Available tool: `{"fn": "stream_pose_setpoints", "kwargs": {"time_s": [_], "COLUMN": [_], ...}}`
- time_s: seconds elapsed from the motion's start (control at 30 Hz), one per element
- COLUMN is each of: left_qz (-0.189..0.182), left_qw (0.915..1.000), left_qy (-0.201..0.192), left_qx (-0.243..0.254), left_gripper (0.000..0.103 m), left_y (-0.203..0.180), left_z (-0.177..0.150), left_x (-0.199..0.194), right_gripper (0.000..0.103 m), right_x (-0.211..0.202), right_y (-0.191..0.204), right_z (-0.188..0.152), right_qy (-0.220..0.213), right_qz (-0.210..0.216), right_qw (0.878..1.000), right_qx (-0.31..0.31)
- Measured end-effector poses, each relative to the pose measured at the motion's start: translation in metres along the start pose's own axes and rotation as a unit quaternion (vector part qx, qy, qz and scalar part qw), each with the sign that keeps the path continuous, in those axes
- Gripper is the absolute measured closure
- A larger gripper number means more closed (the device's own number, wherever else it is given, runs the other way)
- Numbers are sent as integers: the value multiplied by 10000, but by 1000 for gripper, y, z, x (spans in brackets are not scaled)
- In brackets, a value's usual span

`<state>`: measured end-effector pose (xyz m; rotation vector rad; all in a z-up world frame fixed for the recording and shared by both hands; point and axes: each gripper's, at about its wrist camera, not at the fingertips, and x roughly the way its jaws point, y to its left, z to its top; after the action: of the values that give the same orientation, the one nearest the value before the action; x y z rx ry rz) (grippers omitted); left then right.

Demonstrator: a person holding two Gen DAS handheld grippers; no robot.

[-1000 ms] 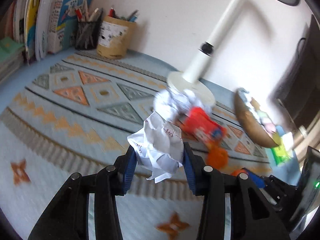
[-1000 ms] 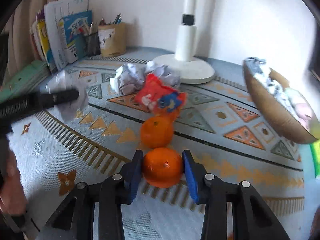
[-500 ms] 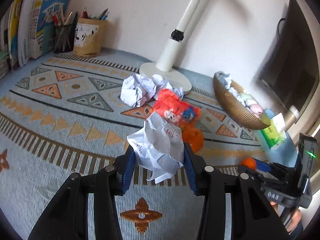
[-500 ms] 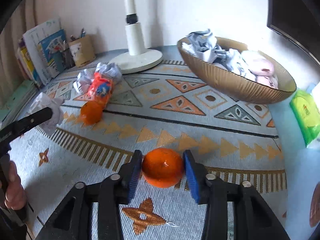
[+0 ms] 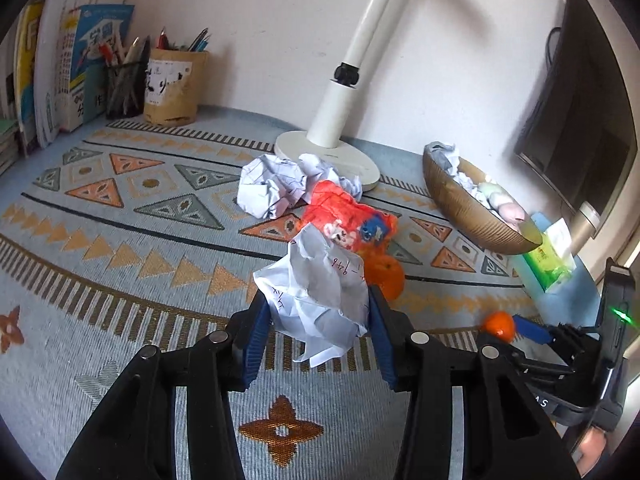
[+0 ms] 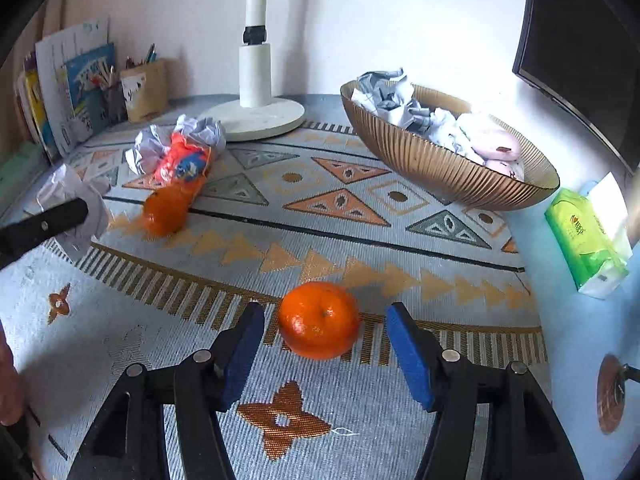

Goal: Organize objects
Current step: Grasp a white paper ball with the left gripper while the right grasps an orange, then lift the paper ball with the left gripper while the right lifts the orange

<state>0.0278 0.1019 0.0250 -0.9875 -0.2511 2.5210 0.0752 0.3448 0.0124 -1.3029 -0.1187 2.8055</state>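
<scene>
The right gripper (image 6: 325,346) stood with its blue pads spread, and an orange (image 6: 319,320) sat on the patterned mat (image 6: 360,248) between them, touching neither pad; those jaws had just been opening, with the fruit left lying in the gap. The left gripper (image 5: 318,330) was pinching a crumpled paper ball (image 5: 316,292), both blue pads pressed into its sides and the wad held up off the mat. From the left camera the right tool showed low at the right edge, the released orange just at its blue tip.

Further out on the mat lay a second orange (image 6: 164,210), resting against the near end of a red snack packet (image 6: 184,162). Behind the packet, touching it, were two more crumpled paper balls (image 6: 150,148), and just past them stood the round white base of a lamp (image 6: 260,118) with its pole rising out of view.

To the right, a ribbed brown bowl (image 6: 432,164) held crumpled paper and pale pink soft items. A green tissue pack (image 6: 584,240) lay beyond the mat's right edge, near the bowl but apart from it.

Against the back wall at the left stood a tan pen holder (image 5: 174,88) and a dark mesh one (image 5: 124,88) beside it, with a row of books (image 5: 76,68) leaning further left, and a dark monitor (image 5: 580,120) at the far right
</scene>
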Motion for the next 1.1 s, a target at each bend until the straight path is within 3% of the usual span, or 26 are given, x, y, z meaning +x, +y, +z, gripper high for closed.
{"fn": "stream_pose_setpoints", "kwargs": {"time_s": [0.13, 0.33, 0.53, 0.87, 0.97, 1.1], "left_qz": [13, 0, -69, 0, 208, 220], "left_qw": [10000, 9993, 9964, 9962, 9954, 9954], "left_qy": [17, -49, -18, 9, -236, -250], "left_qx": [40, -376, -847, -868, -904, -902], "left_gripper": [60, 60, 60, 60, 60, 60], "left_y": [-1, 14, 32, 32, 32, 33], "left_z": [0, 1, 2, 1, 0, 0], "left_x": [0, -1, -1, 1, -8, -9], "right_gripper": [54, 62, 62, 62, 50, 49], "right_x": [4, 2, 2, 4, 5, 6], "right_y": [-9, 6, 1, -2, -5, -8], "right_z": [0, 0, 0, -1, -1, -1], "right_qy": [72, 24, 32, 66, 96, 124], "right_qz": [200, -25, 128, 228, 146, 226], "right_qw": [9996, 9999, 9999, 9997, 9996, 9993], "right_qx": [206, -136, -22, 94, 207, 278]}}
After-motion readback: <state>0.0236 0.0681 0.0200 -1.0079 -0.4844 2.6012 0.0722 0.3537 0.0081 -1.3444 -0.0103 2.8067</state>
